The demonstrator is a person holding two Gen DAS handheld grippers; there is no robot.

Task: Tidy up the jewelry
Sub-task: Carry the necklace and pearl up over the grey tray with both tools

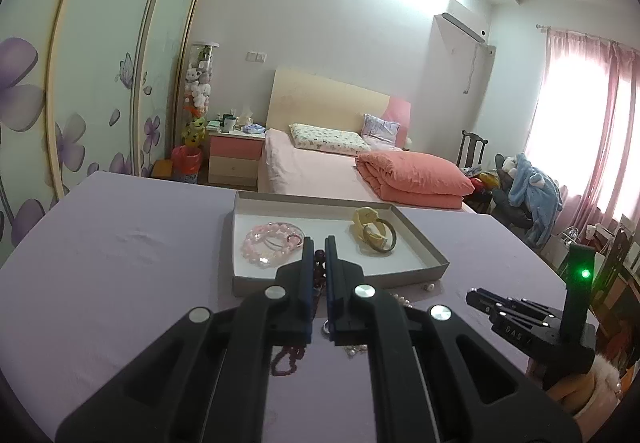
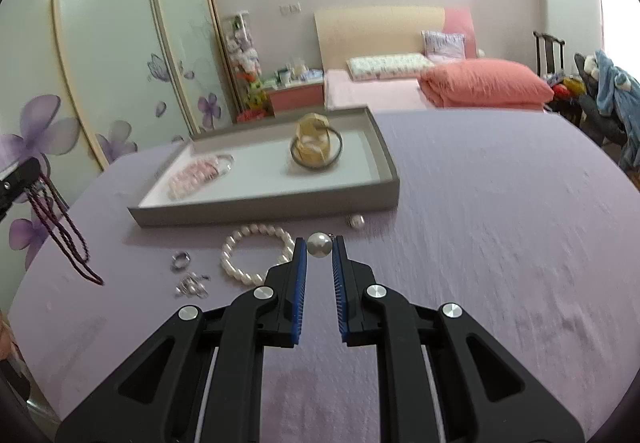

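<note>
My left gripper (image 1: 319,245) is shut on a dark red bead necklace (image 1: 286,357), whose strands hang below the fingers over the purple cloth. In the right wrist view the same necklace (image 2: 60,239) dangles at the far left. My right gripper (image 2: 319,248) is shut on a single pearl piece (image 2: 319,243), lifted just in front of the grey tray (image 2: 260,209). The tray (image 1: 256,285) holds a pink bead bracelet (image 1: 268,245) on its left and a yellow and olive bangle pair (image 1: 376,237) on its right. A white pearl bracelet (image 2: 256,255) lies on the cloth.
A silver ring (image 2: 181,260), a small heap of silver pieces (image 2: 192,287) and a loose pearl (image 2: 356,221) lie on the purple table cloth (image 2: 480,223) near the tray's front. A bed (image 1: 320,167) and wardrobe stand beyond the table.
</note>
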